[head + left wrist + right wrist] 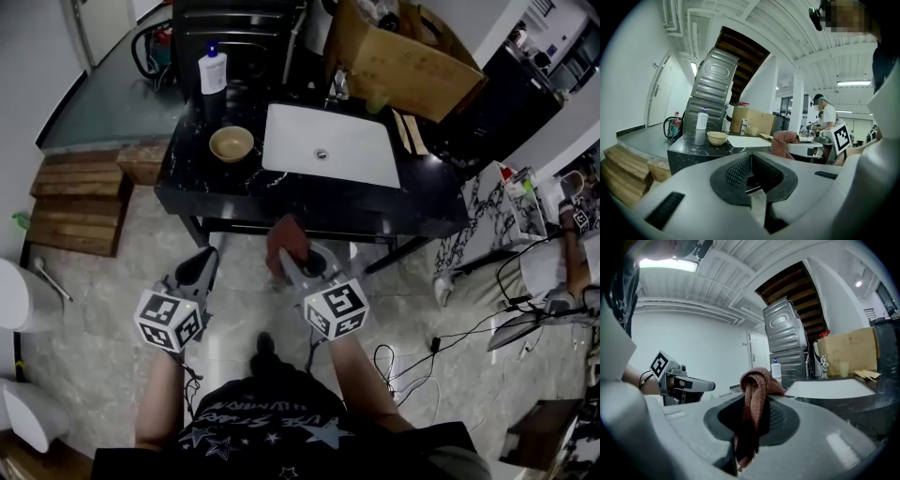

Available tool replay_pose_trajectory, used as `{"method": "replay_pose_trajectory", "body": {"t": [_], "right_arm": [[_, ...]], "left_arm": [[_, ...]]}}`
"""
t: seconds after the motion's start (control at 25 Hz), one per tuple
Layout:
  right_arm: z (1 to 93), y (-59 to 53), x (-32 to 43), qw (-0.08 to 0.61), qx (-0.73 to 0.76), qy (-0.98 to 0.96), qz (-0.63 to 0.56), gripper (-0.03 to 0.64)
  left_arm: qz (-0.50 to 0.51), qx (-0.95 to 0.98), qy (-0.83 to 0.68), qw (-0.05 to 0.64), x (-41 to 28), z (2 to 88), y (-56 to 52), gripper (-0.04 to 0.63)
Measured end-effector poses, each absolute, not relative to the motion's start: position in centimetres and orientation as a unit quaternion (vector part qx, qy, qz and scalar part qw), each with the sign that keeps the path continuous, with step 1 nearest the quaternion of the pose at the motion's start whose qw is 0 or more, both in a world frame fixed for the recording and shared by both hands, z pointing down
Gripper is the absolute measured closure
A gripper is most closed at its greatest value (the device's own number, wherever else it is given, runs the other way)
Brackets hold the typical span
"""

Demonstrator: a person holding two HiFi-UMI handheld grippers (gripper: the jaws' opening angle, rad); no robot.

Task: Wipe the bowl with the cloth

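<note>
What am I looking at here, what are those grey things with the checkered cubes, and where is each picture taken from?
A person holds a two-jaw gripper in each hand; the marker cubes are part of them. The head view looks down from the person's head; the other two views ride on the grippers. The left gripper is shut and empty. The right gripper is shut on a brown cloth. Ahead, a black counter holds a tan bowl, a white sink and a pump bottle.

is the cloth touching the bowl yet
Apart. The head view shows the cloth held in the right gripper over the floor, while the bowl sits up on the counter.
</note>
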State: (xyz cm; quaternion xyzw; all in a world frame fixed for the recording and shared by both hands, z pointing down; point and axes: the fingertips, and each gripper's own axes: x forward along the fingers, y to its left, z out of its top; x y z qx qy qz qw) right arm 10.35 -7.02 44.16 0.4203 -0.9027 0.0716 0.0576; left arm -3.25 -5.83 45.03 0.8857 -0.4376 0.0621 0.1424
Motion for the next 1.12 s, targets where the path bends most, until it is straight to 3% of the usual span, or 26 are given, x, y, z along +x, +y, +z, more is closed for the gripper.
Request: {"method": "replay_pose_trajectory", "body": {"t": [1.12], "right_arm": [[41.5,17.5,2.3,0.073,0.47,-0.878,0.055,0.548]], "left_arm": [[0.065,0.922,-0.359,0.131,-9.2,42.4,17.2,0.586]]}}
